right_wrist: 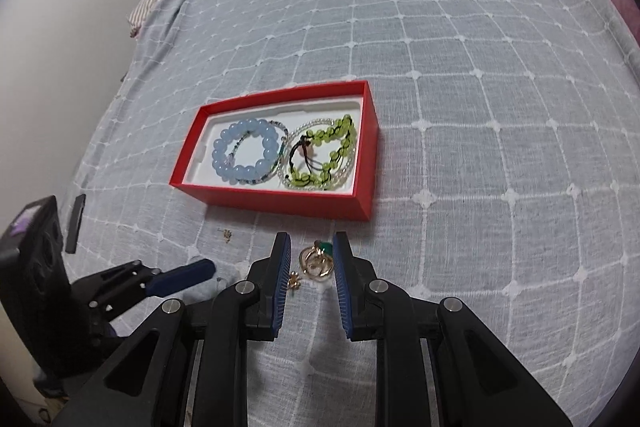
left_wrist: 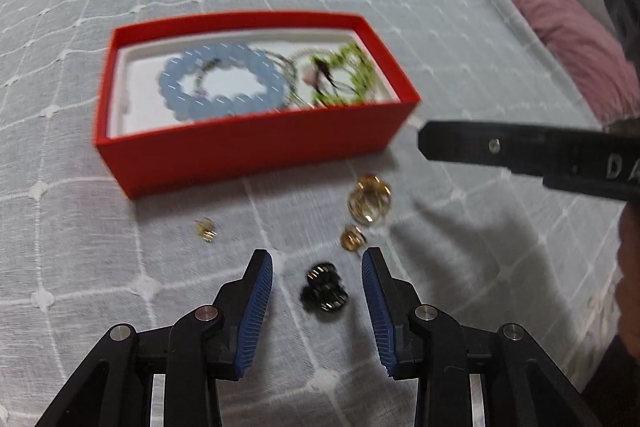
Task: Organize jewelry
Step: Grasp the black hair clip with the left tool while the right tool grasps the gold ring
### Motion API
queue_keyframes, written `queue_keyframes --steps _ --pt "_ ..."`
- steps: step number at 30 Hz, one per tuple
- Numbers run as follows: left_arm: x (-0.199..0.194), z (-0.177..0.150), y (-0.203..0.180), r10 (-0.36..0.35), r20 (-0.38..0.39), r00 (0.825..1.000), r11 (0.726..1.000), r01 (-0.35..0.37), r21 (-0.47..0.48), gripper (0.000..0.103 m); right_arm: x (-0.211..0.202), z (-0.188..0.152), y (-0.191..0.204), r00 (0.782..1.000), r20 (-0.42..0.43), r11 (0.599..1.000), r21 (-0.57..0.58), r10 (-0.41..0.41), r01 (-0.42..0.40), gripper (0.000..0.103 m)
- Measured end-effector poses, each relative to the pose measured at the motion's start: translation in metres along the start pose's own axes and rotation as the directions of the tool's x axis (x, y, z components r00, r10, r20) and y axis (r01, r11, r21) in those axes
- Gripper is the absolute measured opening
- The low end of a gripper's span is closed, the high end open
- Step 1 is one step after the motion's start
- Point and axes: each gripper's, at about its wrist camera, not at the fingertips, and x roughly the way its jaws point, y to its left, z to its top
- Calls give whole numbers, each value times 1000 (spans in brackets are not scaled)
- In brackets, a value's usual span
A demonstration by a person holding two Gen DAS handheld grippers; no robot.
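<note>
Left wrist view: your left gripper (left_wrist: 318,263) hangs open straight over the black earring (left_wrist: 324,291), lying on the bedspread (left_wrist: 460,47) short of the red box (left_wrist: 256,147), while your right gripper (right_wrist: 310,247) brackets, ungripped, the gold ring (right_wrist: 317,264).

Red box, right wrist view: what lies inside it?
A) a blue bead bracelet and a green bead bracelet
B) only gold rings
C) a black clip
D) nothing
A: the red box holds a blue bead bracelet beside a green bead bracelet.
</note>
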Motion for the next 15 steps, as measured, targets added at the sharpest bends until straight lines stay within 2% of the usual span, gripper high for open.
queue_keyframes --steps 6,15 --pt "7 -6 -18 27 -16 1000 998 -26 62 40 10 -5 1 999 -19 998 -33 -46 46 23" --pt "19 -9 -19 77 -46 996 995 -74 61 40 16 -5 -4 998 -32 998 -32 -56 55 23"
